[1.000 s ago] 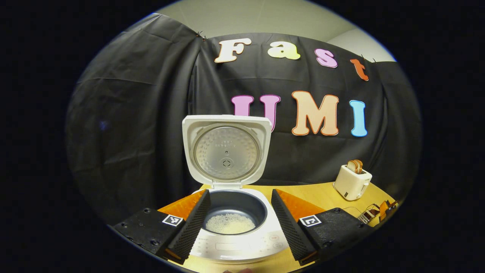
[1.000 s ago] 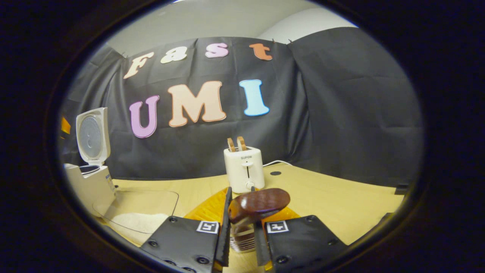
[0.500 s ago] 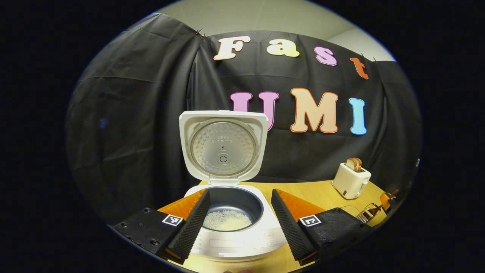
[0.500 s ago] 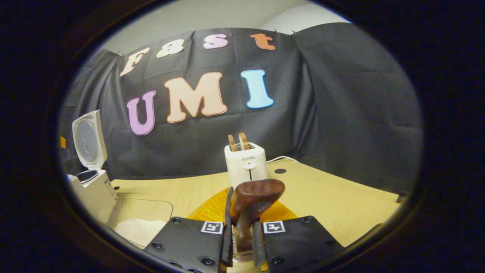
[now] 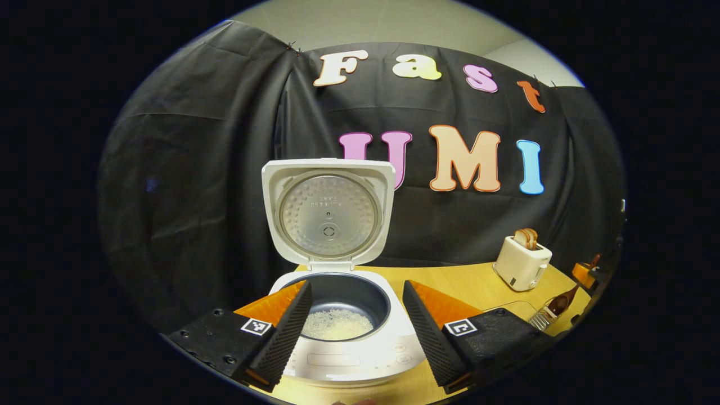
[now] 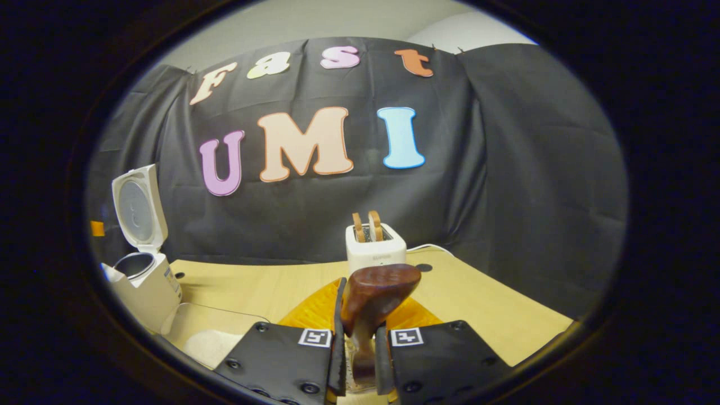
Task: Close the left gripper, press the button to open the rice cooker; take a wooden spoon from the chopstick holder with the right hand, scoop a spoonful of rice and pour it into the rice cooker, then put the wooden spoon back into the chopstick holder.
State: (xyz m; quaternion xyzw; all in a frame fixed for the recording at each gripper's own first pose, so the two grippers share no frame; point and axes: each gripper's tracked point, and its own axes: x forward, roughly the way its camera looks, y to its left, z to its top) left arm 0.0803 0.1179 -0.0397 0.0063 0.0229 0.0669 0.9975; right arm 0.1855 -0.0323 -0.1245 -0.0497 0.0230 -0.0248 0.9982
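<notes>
The right gripper [image 6: 358, 360] has tipped the spoon [image 6: 371, 298] upright over the holder [image 5: 541, 320], fingers clamped on it; left gripper [image 5: 355, 329] open before the cooker [image 5: 343, 315], rice inside.

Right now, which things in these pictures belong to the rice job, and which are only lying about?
Belong to the job:
rice cooker, lid open, some rice inside
wooden spoon, gripped by the right gripper
rice tray
chopstick holder
left gripper, open before the cooker

Only lying about:
toaster with two bread slices
table
</notes>
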